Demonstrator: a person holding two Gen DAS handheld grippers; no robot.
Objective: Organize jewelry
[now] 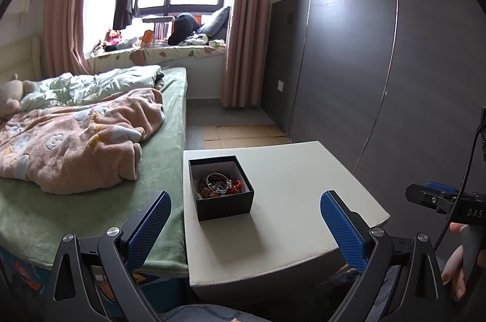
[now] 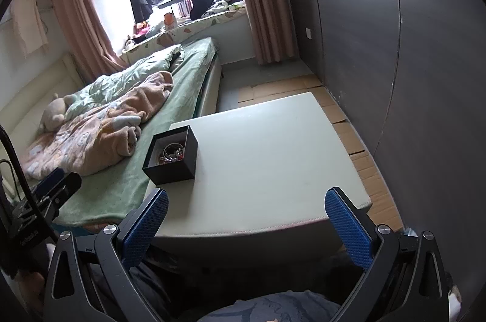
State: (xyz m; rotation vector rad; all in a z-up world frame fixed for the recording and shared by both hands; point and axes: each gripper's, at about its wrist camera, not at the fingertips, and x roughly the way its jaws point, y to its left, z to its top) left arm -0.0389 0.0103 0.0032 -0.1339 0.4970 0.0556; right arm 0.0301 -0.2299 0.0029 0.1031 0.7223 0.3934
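Two blue-padded fingers of my left claw stand wide apart with nothing between them, low over the near edge of the pale surface. Ahead of them sits a black open box near the surface's left edge, beside the bed; inside lies a tangle of jewelry, bangles and beads. At far right my right hand grips the other tool.

From the right wrist, my right claw is likewise spread and empty at the surface's near edge. That box stands at the left corner, its jewelry inside. My left claw shows at far left.
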